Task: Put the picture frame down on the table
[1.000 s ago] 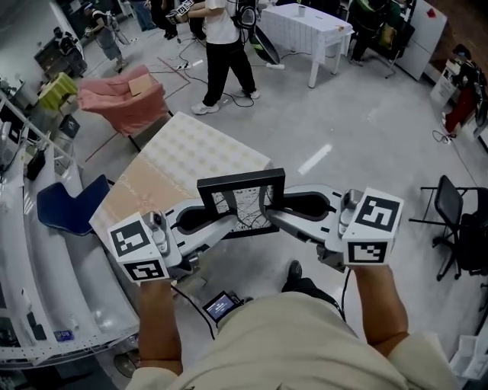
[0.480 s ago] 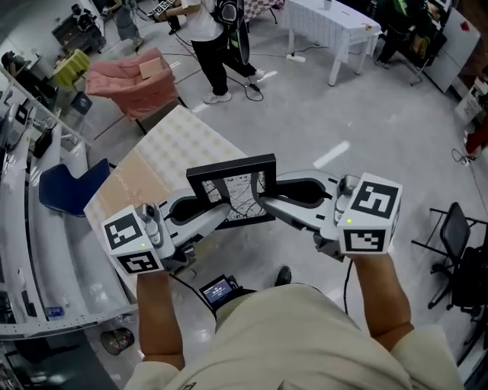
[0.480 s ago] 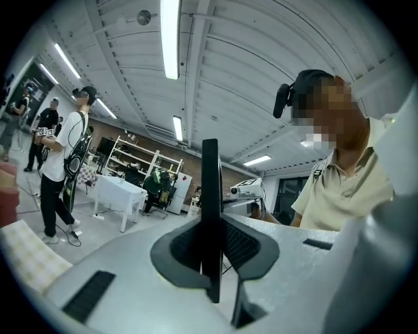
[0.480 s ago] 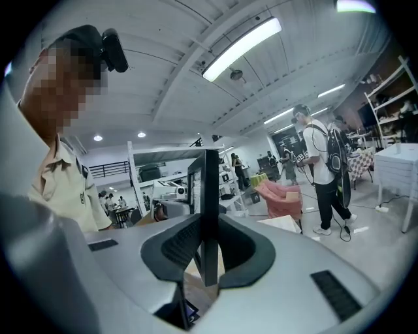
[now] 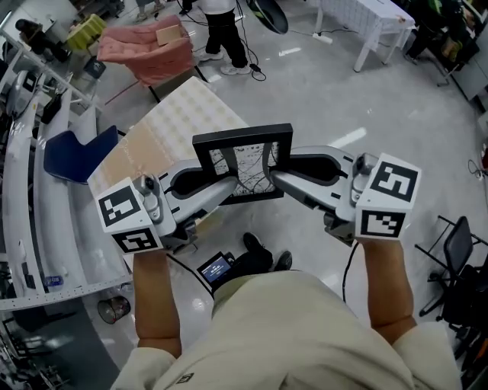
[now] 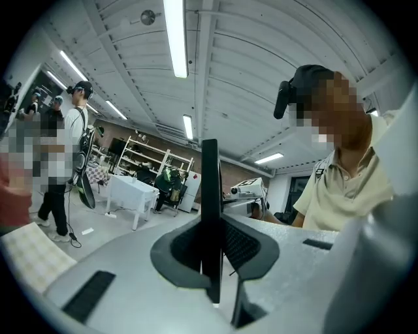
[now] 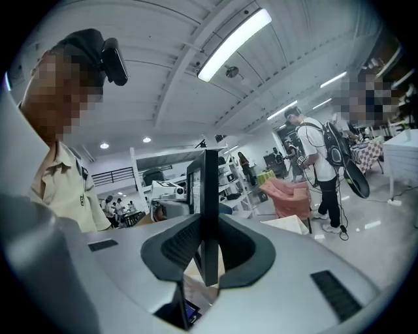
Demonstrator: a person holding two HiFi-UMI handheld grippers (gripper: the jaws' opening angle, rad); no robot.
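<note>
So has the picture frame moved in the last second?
Yes, slightly: the picture frame has crept further over the patterned table, now hiding its right corner.

This is a large open lab or workshop hall. A polished grey concrete floor [image 5: 328,99] carries a power strip with its cable [image 5: 323,36], a white table [image 5: 366,14], a pink armchair [image 5: 145,47] and a black folding chair [image 5: 456,242]. Long tube lights [image 6: 175,36] run along a ribbed white ceiling [image 6: 261,72]. Metal shelving [image 6: 145,156] lines the far wall, and a person with gear strapped on [image 7: 321,166] stands there.
</note>
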